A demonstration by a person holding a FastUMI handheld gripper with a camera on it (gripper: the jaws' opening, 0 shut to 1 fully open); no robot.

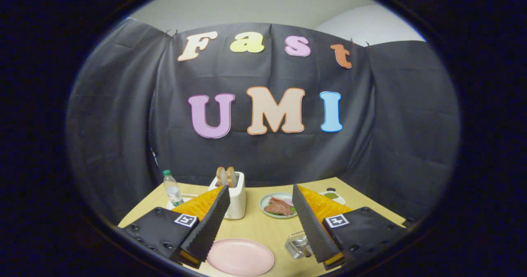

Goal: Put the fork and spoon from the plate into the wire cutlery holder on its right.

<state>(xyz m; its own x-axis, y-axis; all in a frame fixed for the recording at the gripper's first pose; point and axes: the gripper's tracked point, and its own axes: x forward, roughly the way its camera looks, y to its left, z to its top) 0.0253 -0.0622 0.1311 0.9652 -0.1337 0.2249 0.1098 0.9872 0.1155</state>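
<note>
My gripper is open, its two black ridged fingers spread wide above the wooden table. A pale pink plate lies low between the fingers, nearer the left one, and the part of its top that I see is bare. The wire cutlery holder stands just right of the plate, with the right finger covering part of it. I cannot make out what it holds.
Beyond the fingertips stands a white toaster with bread slices in it. A small plate of sliced meat is to its right. A water bottle stands far left, and a small dish with something green is far right.
</note>
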